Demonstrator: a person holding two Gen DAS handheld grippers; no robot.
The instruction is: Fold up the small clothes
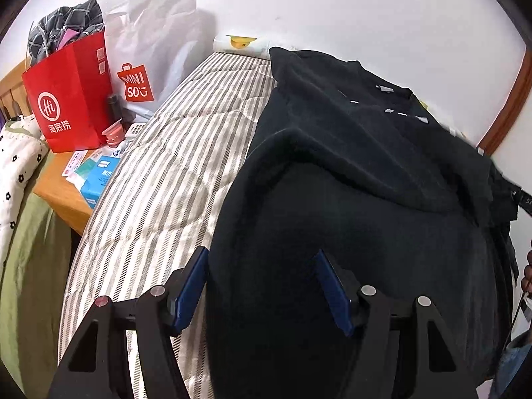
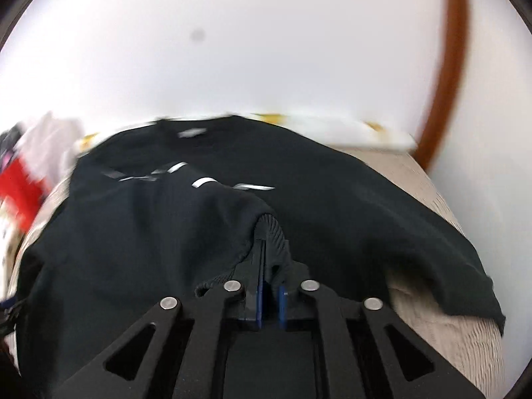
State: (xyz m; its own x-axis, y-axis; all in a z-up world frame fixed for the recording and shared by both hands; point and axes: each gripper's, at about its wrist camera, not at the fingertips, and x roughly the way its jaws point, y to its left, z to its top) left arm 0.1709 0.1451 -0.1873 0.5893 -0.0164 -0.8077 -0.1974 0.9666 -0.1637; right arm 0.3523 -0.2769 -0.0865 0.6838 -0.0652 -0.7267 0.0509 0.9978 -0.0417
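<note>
From the left wrist view, a black sweatshirt [image 1: 349,183] lies spread on a striped mattress [image 1: 159,183] that runs along a white wall [image 1: 332,6], a flat surface that suits folding. The left gripper [image 1: 262,266] hangs low over the near part of the garment with its jaws apart and nothing clamped; its blue pads [image 1: 193,282] straddle the cloth's left edge, likely placed to pin or take hold of that side. One sleeve is already laid across the body. A red paper bag [image 1: 66,99] and a white shopping bag [image 1: 149,50] stand on a wooden side table [image 1: 60,193], well clear of the work. From the right wrist view, which is blurred, the right gripper [image 2: 269,252] has its jaws clamped on the ribbed cuff [image 2: 272,232] of a sleeve, the cloth bunched between them and lifted off the sweatshirt's body, apparently so the sleeve can be carried across toward the middle.
</note>
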